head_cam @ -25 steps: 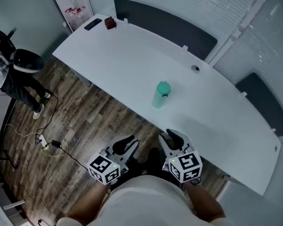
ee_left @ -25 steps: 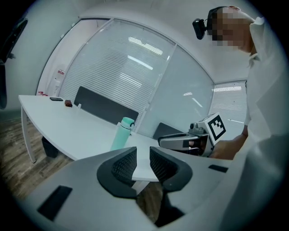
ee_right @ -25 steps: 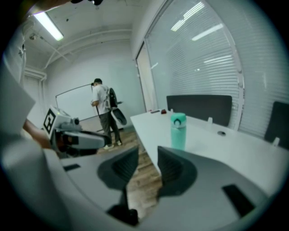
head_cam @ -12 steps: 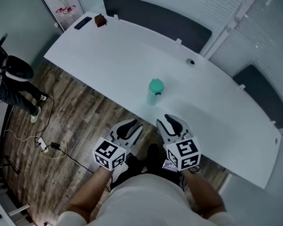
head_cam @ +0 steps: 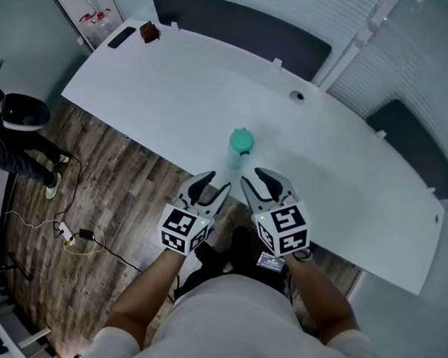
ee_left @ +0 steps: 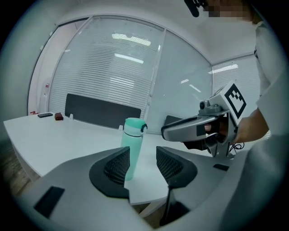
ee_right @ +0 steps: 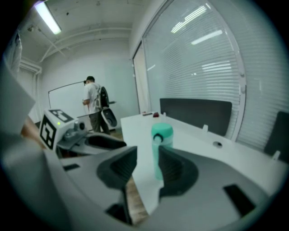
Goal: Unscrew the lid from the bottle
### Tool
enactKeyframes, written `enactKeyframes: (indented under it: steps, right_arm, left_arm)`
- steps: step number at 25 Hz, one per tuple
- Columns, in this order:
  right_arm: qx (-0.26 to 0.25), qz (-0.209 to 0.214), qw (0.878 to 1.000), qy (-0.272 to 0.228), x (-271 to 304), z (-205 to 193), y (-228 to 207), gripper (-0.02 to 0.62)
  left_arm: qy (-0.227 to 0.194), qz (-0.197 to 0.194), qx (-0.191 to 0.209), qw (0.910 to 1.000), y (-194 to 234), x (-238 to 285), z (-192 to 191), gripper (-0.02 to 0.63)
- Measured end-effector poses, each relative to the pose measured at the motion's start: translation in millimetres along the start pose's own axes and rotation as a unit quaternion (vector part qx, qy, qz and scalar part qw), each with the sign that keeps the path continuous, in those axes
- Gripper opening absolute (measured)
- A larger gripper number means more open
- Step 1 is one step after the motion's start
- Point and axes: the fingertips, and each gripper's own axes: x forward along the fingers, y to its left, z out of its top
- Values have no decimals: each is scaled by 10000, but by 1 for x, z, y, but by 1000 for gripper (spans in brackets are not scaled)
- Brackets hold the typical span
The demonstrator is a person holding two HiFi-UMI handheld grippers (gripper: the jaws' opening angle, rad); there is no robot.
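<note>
A mint-green bottle point(head_cam: 238, 154) with a green screw lid point(head_cam: 241, 140) stands upright near the front edge of the white table point(head_cam: 168, 90). Both grippers hover just short of that edge, a little before the bottle and apart from it. My left gripper point(head_cam: 211, 187) is to the bottle's lower left, its jaws opening with nothing between them. My right gripper point(head_cam: 255, 180) is to the lower right, its jaws also opening and empty. The left gripper view shows the bottle point(ee_left: 133, 140) beyond the left gripper point(ee_left: 143, 163). In the right gripper view the bottle point(ee_right: 159, 149) stands beyond the right gripper point(ee_right: 147, 168).
Two dark chair backs point(head_cam: 238, 23) stand behind the table. A black phone point(head_cam: 121, 36) and a small brown object point(head_cam: 149, 32) lie at its far left corner, and a cable grommet point(head_cam: 297, 96) sits mid-back. A person point(ee_right: 93, 103) stands by a whiteboard. Cables point(head_cam: 73, 233) lie on the wood floor.
Both grippers have moved forward to the table's front edge, closer to the bottle. The left gripper's jaws stand wider apart than before.
</note>
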Motion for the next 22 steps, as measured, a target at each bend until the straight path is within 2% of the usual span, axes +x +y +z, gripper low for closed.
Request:
enactKeyframes:
  steps: [8, 16, 22]
  right_arm:
    - [-98, -141, 9999, 1, 21, 18, -19, 212]
    - [-141, -139, 9998, 79, 54, 35, -32, 281]
    - [-108, -182, 9995, 219, 70, 36, -37, 287]
  left_arm:
    - [132, 179, 441, 9988, 20, 40, -4, 264]
    - [310, 188, 521, 9980, 30, 77, -12, 287]
    - [395, 292, 480, 9976, 34, 96, -13, 293]
